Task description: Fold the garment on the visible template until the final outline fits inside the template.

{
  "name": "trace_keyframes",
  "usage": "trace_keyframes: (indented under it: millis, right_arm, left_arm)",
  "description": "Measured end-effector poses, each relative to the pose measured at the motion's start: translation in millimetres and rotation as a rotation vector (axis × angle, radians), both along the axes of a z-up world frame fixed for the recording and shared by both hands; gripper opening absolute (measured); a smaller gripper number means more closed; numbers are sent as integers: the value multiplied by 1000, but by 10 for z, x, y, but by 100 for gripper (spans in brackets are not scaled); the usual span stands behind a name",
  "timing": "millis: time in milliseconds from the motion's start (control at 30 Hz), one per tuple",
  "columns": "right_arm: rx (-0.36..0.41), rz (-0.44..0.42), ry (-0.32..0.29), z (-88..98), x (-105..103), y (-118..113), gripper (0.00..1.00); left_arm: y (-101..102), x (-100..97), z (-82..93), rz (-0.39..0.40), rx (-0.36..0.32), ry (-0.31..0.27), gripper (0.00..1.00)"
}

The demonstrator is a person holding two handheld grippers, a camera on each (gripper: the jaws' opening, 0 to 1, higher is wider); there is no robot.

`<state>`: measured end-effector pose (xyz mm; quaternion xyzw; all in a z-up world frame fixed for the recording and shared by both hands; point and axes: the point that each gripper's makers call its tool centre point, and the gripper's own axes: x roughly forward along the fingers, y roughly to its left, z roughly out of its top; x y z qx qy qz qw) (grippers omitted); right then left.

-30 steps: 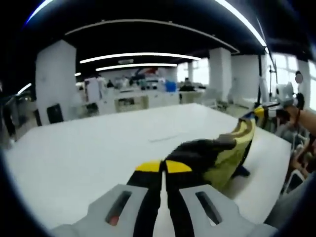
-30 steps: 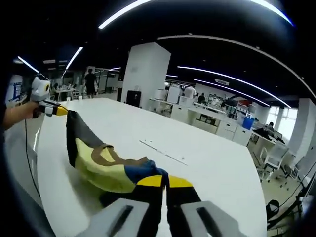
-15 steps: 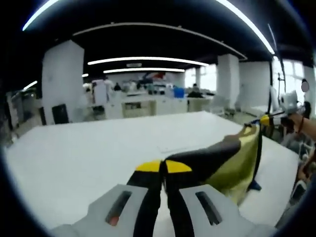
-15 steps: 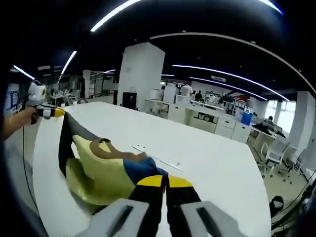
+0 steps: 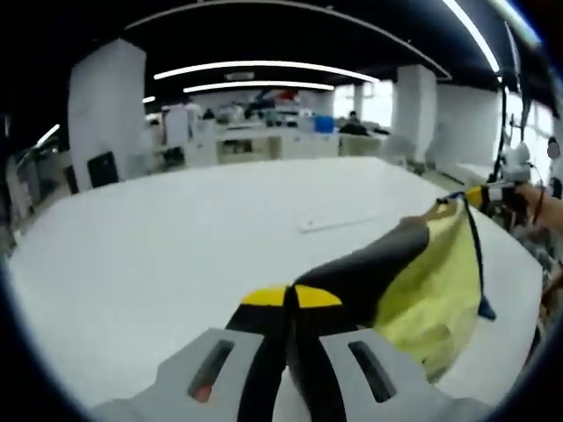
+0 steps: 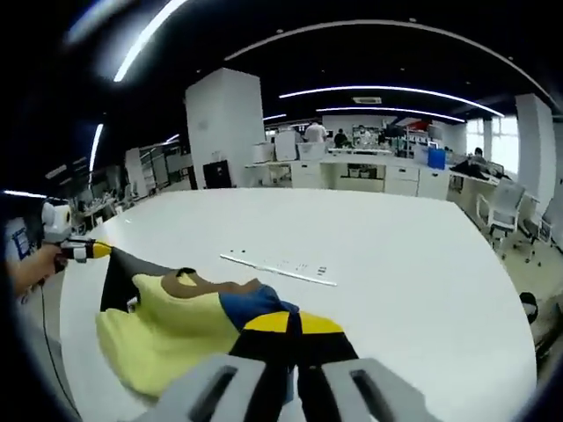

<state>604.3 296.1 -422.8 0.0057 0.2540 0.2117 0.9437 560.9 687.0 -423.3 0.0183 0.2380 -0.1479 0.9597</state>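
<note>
**Garment held stretched above the table**

A soft yellow fabric garment point(image 6: 167, 338) with black edging, a brown neckline and a blue patch hangs spread in the lower left of the right gripper view, lower right point(image 5: 431, 281) of the left gripper view.

Hand-held gripper point(image 5: 291, 299), grey body, black jaws, yellow tips
</note>
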Motion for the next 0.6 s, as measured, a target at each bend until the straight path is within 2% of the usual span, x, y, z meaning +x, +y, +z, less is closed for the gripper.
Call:
trace_keyframes:
  millis: [133, 167, 333, 500, 600]
  right_arm:
    - [-16, -6, 44, -222, 140, 21, 0]
    - [-21, -9, 59, -282, 162, 19, 0]
    - [-49, -19, 135, -601, 254, 22, 0]
    - [-47, -27, 161, -730, 330, 28, 0]
    - [-72, -60, 172, -827, 398, -39, 0]
  left_arm:
    - [3, 124, -208, 7, 14, 51, 0]
    - [4, 154, -289, 8, 24, 78, 0]
    - [-22, 278, -492, -4, 69, 126, 0]
    - [33, 356, -689, -4, 99, 181, 0]
    - [28, 343, -810, -5, 114, 223, 0]
